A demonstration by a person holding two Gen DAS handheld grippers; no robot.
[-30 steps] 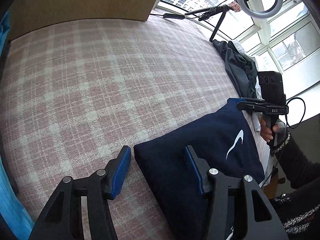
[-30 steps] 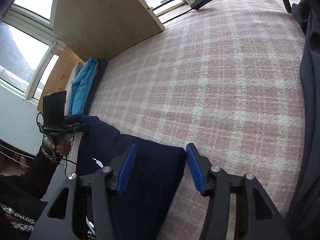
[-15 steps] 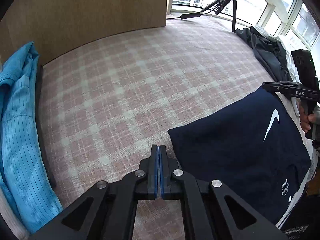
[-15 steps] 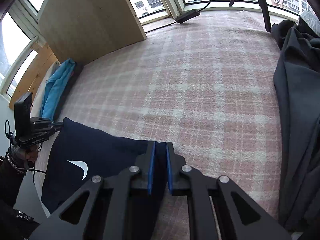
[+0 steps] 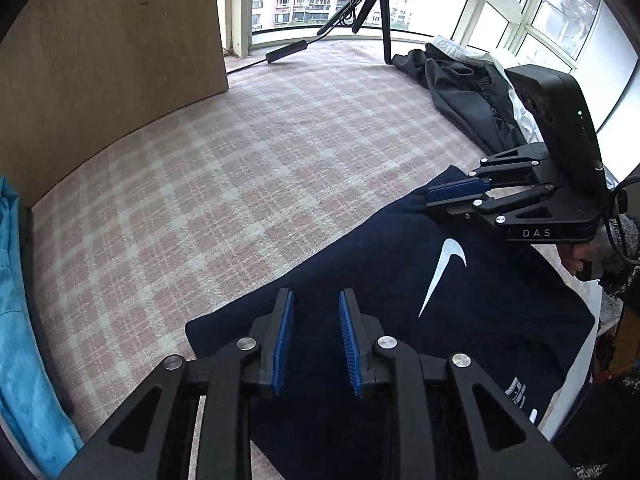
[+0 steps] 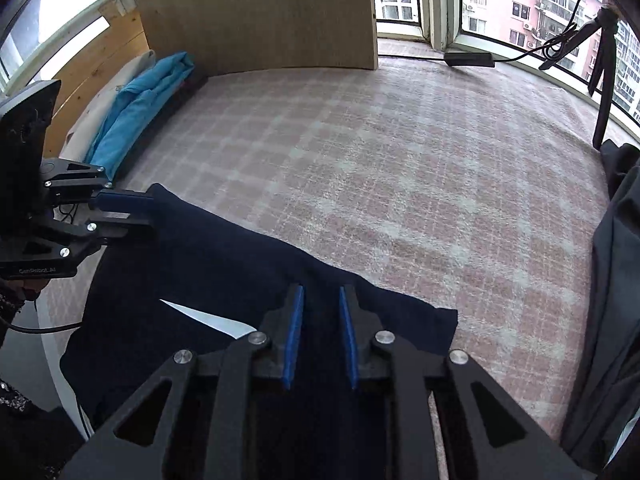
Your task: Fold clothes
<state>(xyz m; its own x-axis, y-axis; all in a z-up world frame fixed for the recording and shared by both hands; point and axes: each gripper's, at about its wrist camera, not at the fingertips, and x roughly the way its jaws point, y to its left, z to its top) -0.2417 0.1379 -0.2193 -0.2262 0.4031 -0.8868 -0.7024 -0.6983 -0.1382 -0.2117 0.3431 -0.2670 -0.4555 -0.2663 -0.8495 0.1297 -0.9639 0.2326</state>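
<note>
A folded navy garment (image 5: pixel 460 320) with a white swoosh lies at the near edge of the pink plaid surface (image 5: pixel 248 184); it also shows in the right wrist view (image 6: pixel 224 264). My left gripper (image 5: pixel 316 336) hovers over the garment's left part, jaws a little apart, nothing between the pads. My right gripper (image 6: pixel 320 332) is over the garment's right part, jaws a little apart and empty. Each gripper shows in the other's view, at the garment's far corners: the right gripper (image 5: pixel 456 196) and the left gripper (image 6: pixel 124 212).
A blue garment (image 5: pixel 20 320) lies along the left edge. A pile of dark clothes (image 5: pixel 468 92) lies at the right. A wooden panel (image 5: pixel 100 60) stands at the back, with a tripod (image 5: pixel 372 4) and a power cable by the windows.
Both grippers were open a second ago, closed half a second ago, and now stand slightly open again. Both have shifted inward over the navy garment.
</note>
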